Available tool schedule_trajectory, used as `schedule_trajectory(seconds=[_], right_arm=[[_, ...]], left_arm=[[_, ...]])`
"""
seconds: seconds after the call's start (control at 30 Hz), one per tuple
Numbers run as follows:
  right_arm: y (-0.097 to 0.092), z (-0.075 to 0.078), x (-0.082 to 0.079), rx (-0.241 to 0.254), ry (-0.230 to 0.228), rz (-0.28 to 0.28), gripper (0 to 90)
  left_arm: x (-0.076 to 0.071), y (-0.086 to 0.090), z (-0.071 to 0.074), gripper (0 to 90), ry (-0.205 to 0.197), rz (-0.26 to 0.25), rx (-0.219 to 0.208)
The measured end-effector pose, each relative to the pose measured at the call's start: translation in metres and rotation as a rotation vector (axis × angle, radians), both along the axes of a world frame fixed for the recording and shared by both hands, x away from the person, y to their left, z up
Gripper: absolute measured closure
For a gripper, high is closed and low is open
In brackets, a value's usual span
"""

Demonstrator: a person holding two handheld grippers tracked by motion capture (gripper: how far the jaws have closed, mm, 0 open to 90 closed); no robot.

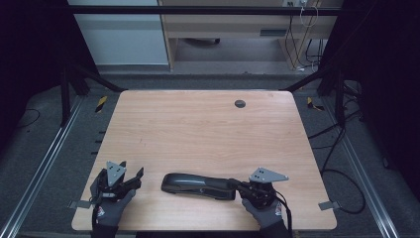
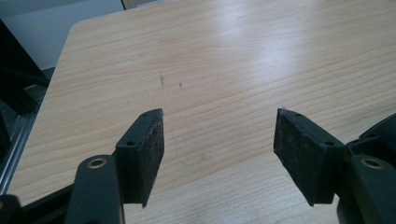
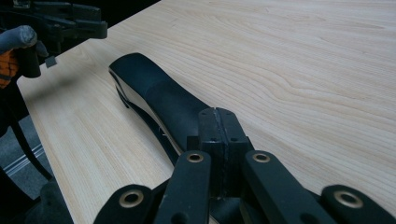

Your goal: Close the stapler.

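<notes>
A black stapler (image 1: 198,185) lies flat near the table's front edge, lengthwise left to right. My right gripper (image 1: 233,184) is at its right end, and in the right gripper view the jaws (image 3: 219,116) stand pressed together with nothing between them. They sit just over the stapler's (image 3: 159,93) near end; I cannot tell whether they touch it. My left gripper (image 1: 132,168) is held at the front left corner, apart from the stapler. Its pads (image 2: 149,154) are wide apart over bare wood, so it is open and holds nothing.
The wooden table (image 1: 208,129) has a small dark cable hole (image 1: 240,103) near its far edge. Metal rails run along the floor on both sides, and loose cables lie on the floor at the right. The left gripper (image 3: 70,23) appears at the top left of the right gripper view.
</notes>
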State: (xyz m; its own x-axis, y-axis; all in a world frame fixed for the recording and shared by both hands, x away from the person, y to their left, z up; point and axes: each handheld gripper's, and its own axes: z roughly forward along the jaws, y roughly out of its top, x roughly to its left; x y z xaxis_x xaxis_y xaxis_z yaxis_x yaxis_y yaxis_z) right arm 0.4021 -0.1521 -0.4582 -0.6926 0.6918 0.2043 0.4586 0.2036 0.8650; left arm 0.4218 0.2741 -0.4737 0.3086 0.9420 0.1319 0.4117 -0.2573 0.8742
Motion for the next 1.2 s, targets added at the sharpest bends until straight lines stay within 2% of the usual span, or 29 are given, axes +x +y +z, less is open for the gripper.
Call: schedule_trajectory(seconds=[0.3, 0.33, 0.37, 0.5, 0.57, 0.7, 0.8, 0.87, 0.93, 1.07, 1.2], right_arm=[[0.001, -0.001, -0.002, -0.003, -0.012, -0.010, 90.0], [0.002, -0.002, -0.001, -0.031, 0.002, -0.014, 90.0], [0.001, -0.003, -0.002, -0.010, -0.006, -0.016, 90.0], [0.002, -0.002, -0.003, -0.025, -0.019, -0.015, 90.0], [0.002, -0.002, -0.002, -0.017, -0.014, -0.012, 90.0], [-0.001, 0.004, -0.002, 0.047, -0.031, -0.001, 90.0], [0.001, 0.011, -0.002, 0.049, -0.056, 0.000, 90.0], [0.002, 0.013, -0.001, 0.034, -0.055, -0.005, 89.0], [0.002, 0.012, 0.000, 0.041, -0.054, -0.009, 88.1], [-0.003, 0.012, 0.002, 0.039, -0.057, -0.041, 83.7], [-0.015, 0.011, 0.006, 0.040, -0.078, -0.112, 76.7]], left_arm=[[0.000, -0.001, 0.000, 32.7, 0.001, -0.002, -0.002], [0.000, -0.001, 0.000, 32.8, 0.001, -0.001, -0.002], [0.000, 0.000, 0.000, 32.8, 0.002, -0.001, -0.002], [0.000, 0.000, -0.001, 32.7, 0.002, 0.000, -0.003], [0.000, 0.000, -0.001, 32.7, 0.003, -0.001, -0.004], [0.000, 0.001, -0.001, 32.8, 0.005, -0.002, -0.004], [0.000, 0.001, -0.001, 32.8, 0.006, -0.003, -0.004], [0.000, 0.001, -0.001, 32.7, 0.008, -0.004, -0.004], [0.000, 0.001, -0.001, 32.7, 0.007, -0.004, -0.005], [0.001, 0.001, -0.002, 32.7, 0.008, -0.005, -0.004], [0.001, 0.002, -0.002, 32.7, 0.014, -0.005, -0.006]])
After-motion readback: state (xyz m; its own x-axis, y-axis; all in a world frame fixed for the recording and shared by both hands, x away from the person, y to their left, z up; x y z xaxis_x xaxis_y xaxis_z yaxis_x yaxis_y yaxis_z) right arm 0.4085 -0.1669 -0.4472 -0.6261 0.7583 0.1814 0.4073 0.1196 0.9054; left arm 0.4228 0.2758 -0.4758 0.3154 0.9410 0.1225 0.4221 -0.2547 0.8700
